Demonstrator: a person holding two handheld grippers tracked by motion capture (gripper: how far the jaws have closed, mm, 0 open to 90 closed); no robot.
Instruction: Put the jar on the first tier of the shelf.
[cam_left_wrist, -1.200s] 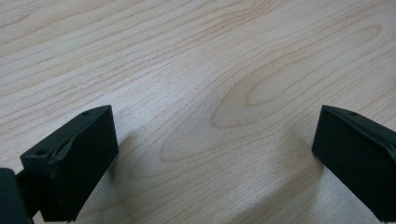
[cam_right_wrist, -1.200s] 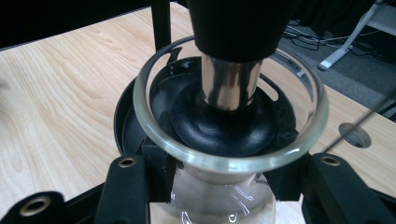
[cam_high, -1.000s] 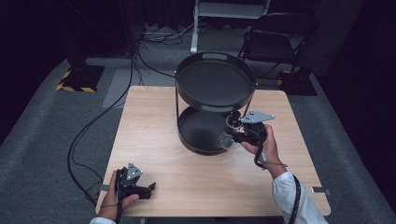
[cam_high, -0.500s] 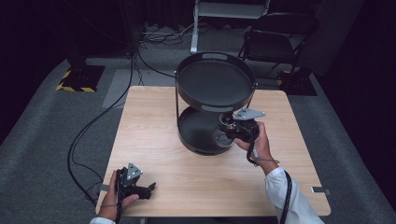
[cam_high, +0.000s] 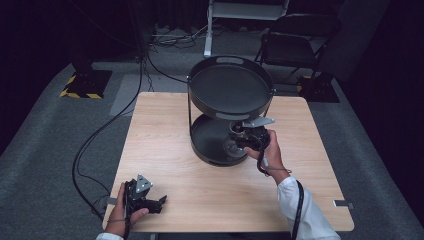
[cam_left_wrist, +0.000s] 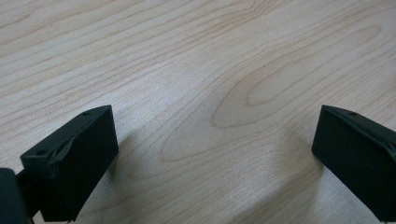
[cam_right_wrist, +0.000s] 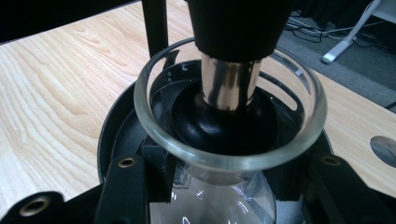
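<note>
Evidently the right gripper (cam_high: 243, 141) holds a glass carafe (cam_right_wrist: 229, 140) by its neck, jaws closed on either side, low enough to pass beneath the upper tray (cam_high: 230, 87) of the two-tier black stand (cam_high: 190, 112). The carafe sits over the lower tray (cam_high: 205, 142), a black stopper (cam_right_wrist: 222, 116) in its mouth. Headroom looks tight, with one upright post nearby. The left gripper (cam_high: 145, 200) rests wide open and empty near the table (cam_high: 165, 125) front edge, well apart

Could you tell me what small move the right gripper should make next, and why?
Probably draw the glass carafe straight back off the stand's lower tray. The right gripper seems shut round its neck, and the upper tray sits close overhead, so lifting looks risky.
</note>
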